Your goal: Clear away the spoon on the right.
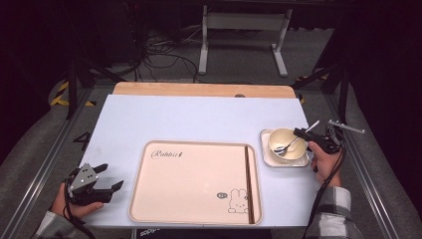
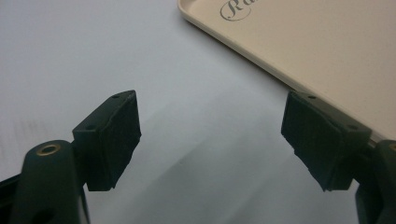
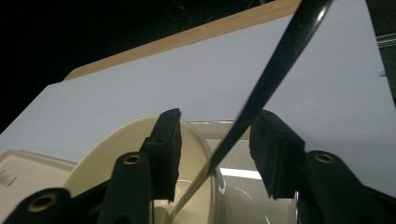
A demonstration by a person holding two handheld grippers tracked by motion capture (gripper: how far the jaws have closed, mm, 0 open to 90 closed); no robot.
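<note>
Right gripper (image 1: 304, 133) sits at the right edge of the table (image 1: 199, 117), over the near-right rim of the cream bowl (image 1: 287, 143). Jaws about half apart, straddling the handle of the spoon (image 1: 291, 144). In the right gripper view the spoon handle (image 3: 261, 88) runs diagonally up through the gap, closer to the right-hand pad (image 3: 268, 154); cannot tell if that pad touches it, the left-hand pad is clearly off it. No clamp visible.

Spoon: its far end lies down inside the bowl, the handle leans out over the bowl's right rim toward the gripper. Bowl stands on a small square white dish (image 1: 271, 159), just right of the big beige tray (image 1: 194, 181), near but not touching as far as I can see.

Left gripper (image 1: 107, 178) is low at the near-left of the table, just left of the tray. Jaws wide, nothing between them; the left gripper view shows bare table between the pads and the tray's corner (image 2: 299, 42) behind the right-hand one.

Tray carries a rabbit print at its near-right corner.
</note>
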